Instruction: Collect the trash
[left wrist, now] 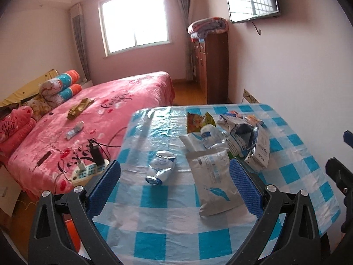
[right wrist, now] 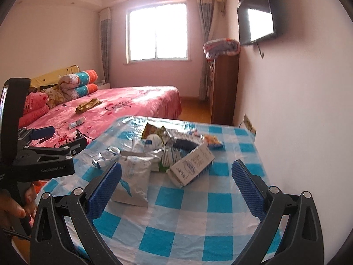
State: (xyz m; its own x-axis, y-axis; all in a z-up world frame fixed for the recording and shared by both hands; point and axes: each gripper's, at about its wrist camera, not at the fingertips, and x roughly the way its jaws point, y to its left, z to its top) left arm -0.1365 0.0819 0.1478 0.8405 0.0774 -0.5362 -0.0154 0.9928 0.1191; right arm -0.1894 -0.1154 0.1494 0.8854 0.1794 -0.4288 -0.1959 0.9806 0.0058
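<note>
Plainly nothing is picked up yet: both tools hang above the near edge of the table [left wrist: 167,238] with their blue pads spread wide and nothing between them.

The left gripper [left wrist: 175,182] looks down over the checked cloth. Between its pads and just ahead lie a crushed bottle [left wrist: 162,166] toward its left pad, and a flat white pouch [left wrist: 215,183] toward its right pad; neither is touched. Beyond the pouch, farther from the tool, sits the main heap of trash: a second bottle [left wrist: 209,135], a carton [left wrist: 259,152] tilted on its side, a yellow wrapper [left wrist: 197,118] and crumpled foil bags at the back.

The right gripper [right wrist: 176,180] is likewise open and empty. The carton [right wrist: 192,165] lies straight ahead, midway between its pads, with the pouch [right wrist: 132,181] just beside its left pad and the bottle [right wrist: 106,156] beyond that. The left tool's frame and the hand [right wrist: 13,201] holding it show at this view's left edge.

So the step in hand looks like the approach and choice of a first piece. No bin or bag can be identified in either view; an orange shape below the table's left edge is too hidden to name. The next move likely calls for lowering one tool until its pads straddle a piece, the bottle for the left or the carton for the right, then closing. The flat pouch would need an edge pinch.
</note>
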